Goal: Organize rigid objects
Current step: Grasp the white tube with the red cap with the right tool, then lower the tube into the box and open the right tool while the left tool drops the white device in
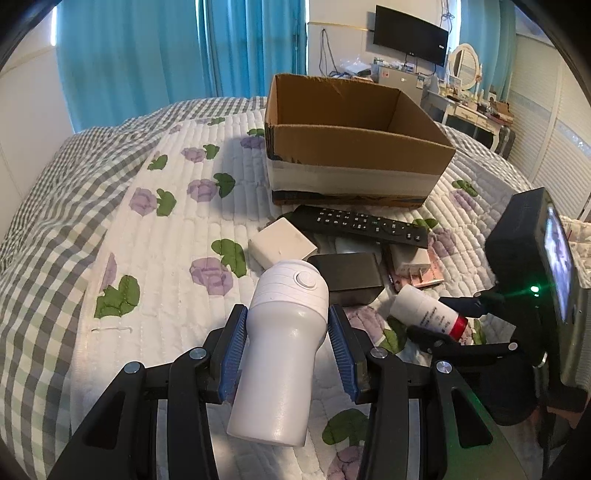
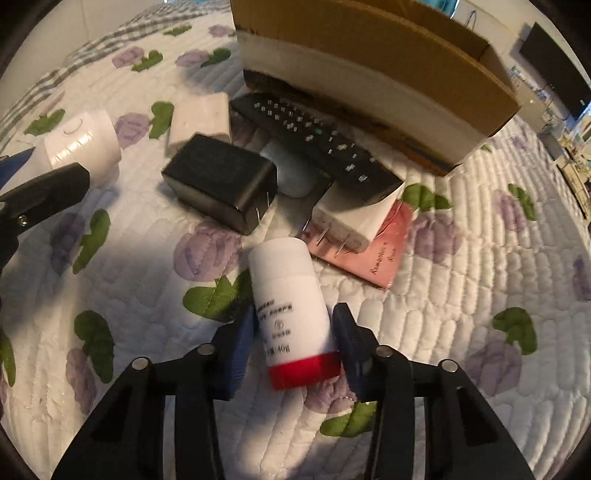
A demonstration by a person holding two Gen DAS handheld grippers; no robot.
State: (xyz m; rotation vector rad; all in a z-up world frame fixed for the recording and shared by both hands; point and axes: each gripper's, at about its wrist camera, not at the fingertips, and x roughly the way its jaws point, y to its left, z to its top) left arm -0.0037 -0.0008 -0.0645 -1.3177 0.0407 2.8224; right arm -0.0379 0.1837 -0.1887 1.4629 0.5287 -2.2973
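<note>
A white tumbler with a push-button lid lies on the quilt between the blue pads of my left gripper; the pads touch its sides and appear shut on it. A white tube with a red cap lies between the pads of my right gripper, which close on it; it also shows in the left wrist view. An open, empty cardboard box stands behind. A black remote, a black adapter, a white box and a white plug on a pink card lie in front of it.
The flowered white quilt covers the bed, with a checked blanket on the left. A desk, a mirror and a monitor stand far behind. The tumbler also shows at the left in the right wrist view.
</note>
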